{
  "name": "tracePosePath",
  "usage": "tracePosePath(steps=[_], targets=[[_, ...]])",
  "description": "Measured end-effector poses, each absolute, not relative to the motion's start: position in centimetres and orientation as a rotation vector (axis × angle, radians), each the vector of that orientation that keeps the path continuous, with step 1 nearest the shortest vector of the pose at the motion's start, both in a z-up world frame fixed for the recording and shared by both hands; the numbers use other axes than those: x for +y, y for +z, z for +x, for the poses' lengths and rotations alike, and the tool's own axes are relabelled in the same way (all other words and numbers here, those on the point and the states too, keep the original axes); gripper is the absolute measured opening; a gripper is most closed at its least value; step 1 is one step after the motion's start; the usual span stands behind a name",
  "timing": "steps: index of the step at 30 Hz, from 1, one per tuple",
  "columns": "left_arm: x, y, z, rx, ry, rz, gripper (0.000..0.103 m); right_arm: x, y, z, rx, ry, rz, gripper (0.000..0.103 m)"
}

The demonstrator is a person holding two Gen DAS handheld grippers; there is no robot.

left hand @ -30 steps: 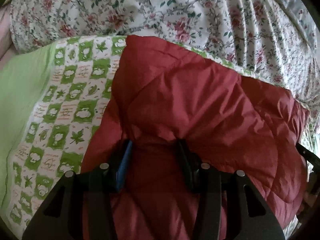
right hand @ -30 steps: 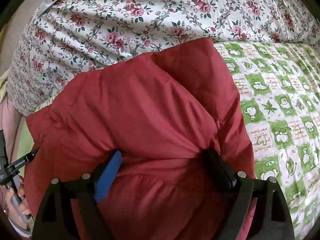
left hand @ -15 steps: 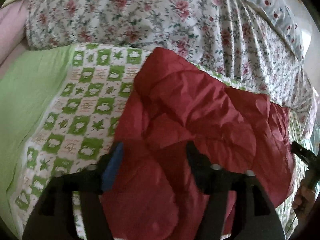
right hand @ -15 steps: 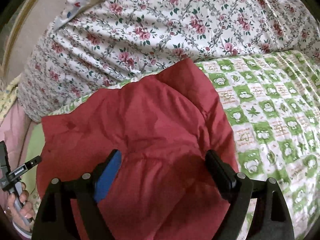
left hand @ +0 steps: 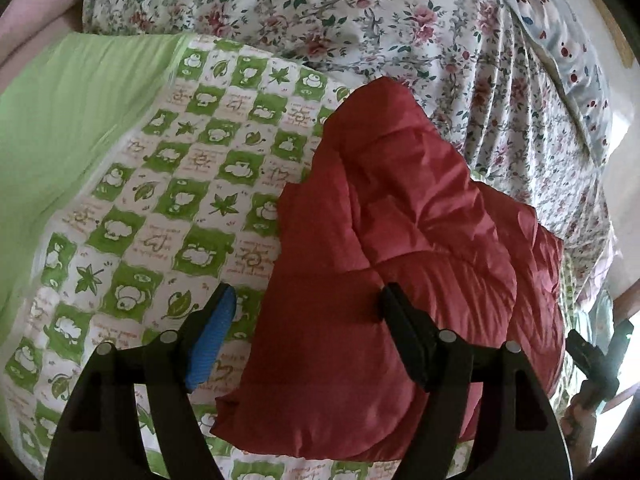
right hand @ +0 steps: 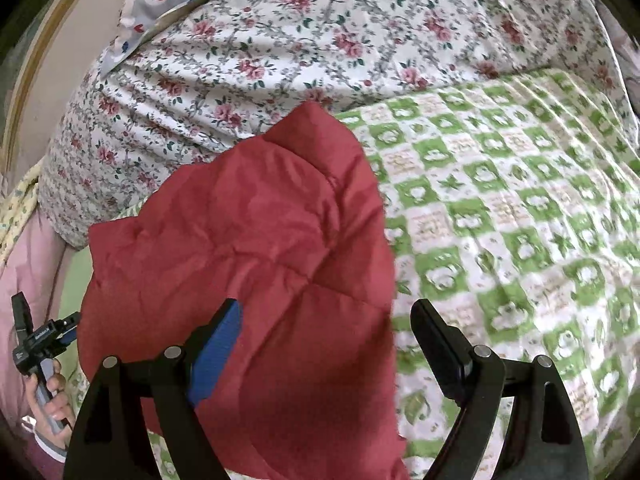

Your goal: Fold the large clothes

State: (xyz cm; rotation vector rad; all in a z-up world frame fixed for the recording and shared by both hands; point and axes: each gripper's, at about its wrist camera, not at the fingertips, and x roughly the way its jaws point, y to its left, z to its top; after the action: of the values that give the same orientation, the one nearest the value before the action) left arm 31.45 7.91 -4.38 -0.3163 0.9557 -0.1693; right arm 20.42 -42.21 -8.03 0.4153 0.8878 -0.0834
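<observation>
A red quilted puffer jacket (left hand: 400, 240) lies folded into a thick bundle on a green-and-white checked bedspread (left hand: 160, 184). It also shows in the right wrist view (right hand: 248, 248). My left gripper (left hand: 308, 312) is open and hovers over the bundle's near left edge, its blue pad (left hand: 212, 340) over the bedspread. My right gripper (right hand: 324, 328) is open and hovers over the bundle's near right edge, its black finger (right hand: 436, 340) over the bedspread. Neither gripper holds cloth.
A floral duvet (left hand: 360, 20) is heaped behind the jacket and also shows in the right wrist view (right hand: 320, 40). A plain green sheet (left hand: 60, 120) lies at the left. The checked bedspread (right hand: 520, 220) extends to the right.
Both grippers have let go of the red jacket and pulled back and up. The left drifted left, the right drifted right. The jacket now rests on the bed.
</observation>
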Motion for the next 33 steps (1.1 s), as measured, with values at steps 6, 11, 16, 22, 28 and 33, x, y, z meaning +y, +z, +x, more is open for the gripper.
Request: tracePosePath(steps=[6,11,16,22,28,33], targets=[[8.4,-5.1,31.6,0.975,-0.202,-0.362,0.075,-43.4,-8.7,19.6,0.895,-0.084,0.473,0.087],[8.9,-6.3,32.1,0.996,-0.227,-0.413,0.083,-44.0,-9.5,19.6,0.902,-0.061,0.543,0.087],[9.9,-8.1,32.7,1.027,-0.281,-0.528,0.085,-44.3,-10.7,20.2,0.918,-0.018,0.621,0.088],[10.4,-9.4,33.1,1.038,-0.314,-0.594,0.093,-44.8,-12.8,21.2,0.941,0.041,0.739,0.096],[10.4,-11.1,34.5,1.07,-0.34,-0.679,0.102,-44.5,-14.1,22.2,0.954,0.087,0.821,0.099],[9.3,-12.0,35.6,1.098,-0.405,-0.744,0.102,-43.9,-14.7,23.4,0.941,0.137,0.867,0.099]])
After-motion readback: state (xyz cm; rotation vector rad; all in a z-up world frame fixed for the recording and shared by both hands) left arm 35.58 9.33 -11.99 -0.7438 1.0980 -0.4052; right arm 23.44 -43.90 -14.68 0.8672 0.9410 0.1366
